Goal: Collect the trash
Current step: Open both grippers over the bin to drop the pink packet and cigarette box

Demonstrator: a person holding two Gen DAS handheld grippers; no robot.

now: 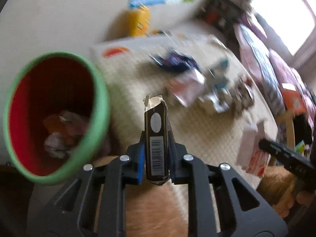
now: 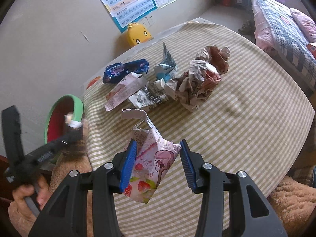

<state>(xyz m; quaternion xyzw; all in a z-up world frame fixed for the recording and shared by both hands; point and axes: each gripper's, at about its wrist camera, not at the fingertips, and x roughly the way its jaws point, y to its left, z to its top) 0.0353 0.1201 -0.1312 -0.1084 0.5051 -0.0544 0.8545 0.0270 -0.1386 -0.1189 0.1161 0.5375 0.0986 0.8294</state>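
My left gripper (image 1: 156, 138) is shut on a dark brown wrapper (image 1: 157, 144) with a barcode, held in the air just right of the red bin with a green rim (image 1: 98, 106). The bin holds crumpled trash. My right gripper (image 2: 158, 148) is open, its blue pads on either side of a pink strawberry milk carton (image 2: 150, 165) on the striped tablecloth (image 2: 246, 118). The left gripper also shows blurred in the right wrist view (image 2: 73, 124), over the bin (image 2: 78, 106).
Farther on the table lie a blue Oreo wrapper (image 2: 124, 70), a pink wrapper (image 2: 124, 90), a blue-white carton (image 2: 165, 67) and crumpled brown paper (image 2: 201, 81). A yellow chick box (image 2: 139, 34) stands by the wall. A bed (image 2: 282, 25) is at right.
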